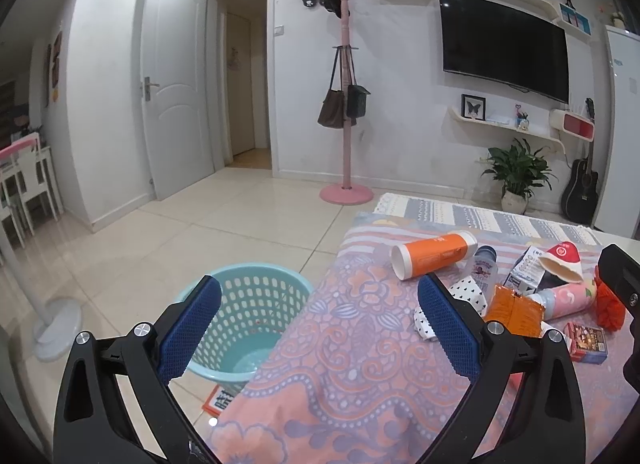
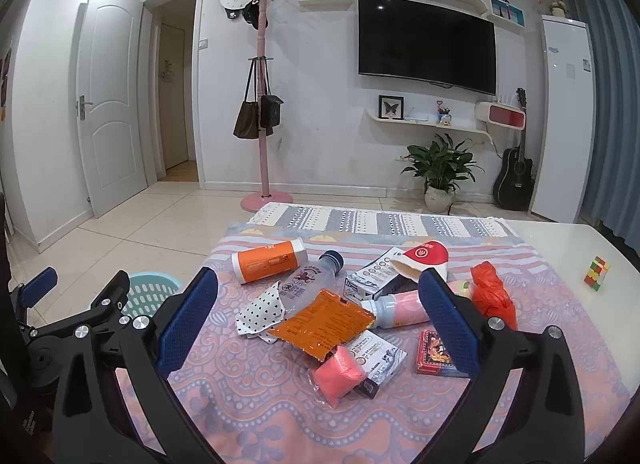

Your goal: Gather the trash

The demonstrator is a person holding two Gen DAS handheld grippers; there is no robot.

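A pile of trash lies on the patterned tablecloth (image 2: 280, 404): an orange tube (image 2: 269, 261), a clear plastic bottle (image 2: 308, 280), an orange foil packet (image 2: 324, 322), a polka-dot wrapper (image 2: 262, 310), a pink packet (image 2: 338, 376), a pink bottle (image 2: 400, 310), a carton (image 2: 372, 278) and an orange bag (image 2: 492, 296). A teal basket (image 1: 244, 320) stands on the floor left of the table. My left gripper (image 1: 320, 328) is open and empty over the table's left edge, beside the basket. My right gripper (image 2: 318, 324) is open and empty, just short of the pile.
A small red box (image 2: 436, 352) and a colour cube (image 2: 597, 273) lie on the table to the right. A pink coat stand (image 1: 344, 104), a potted plant (image 1: 518, 176), a guitar (image 1: 582, 184) and a fan base (image 1: 56, 328) stand on the floor.
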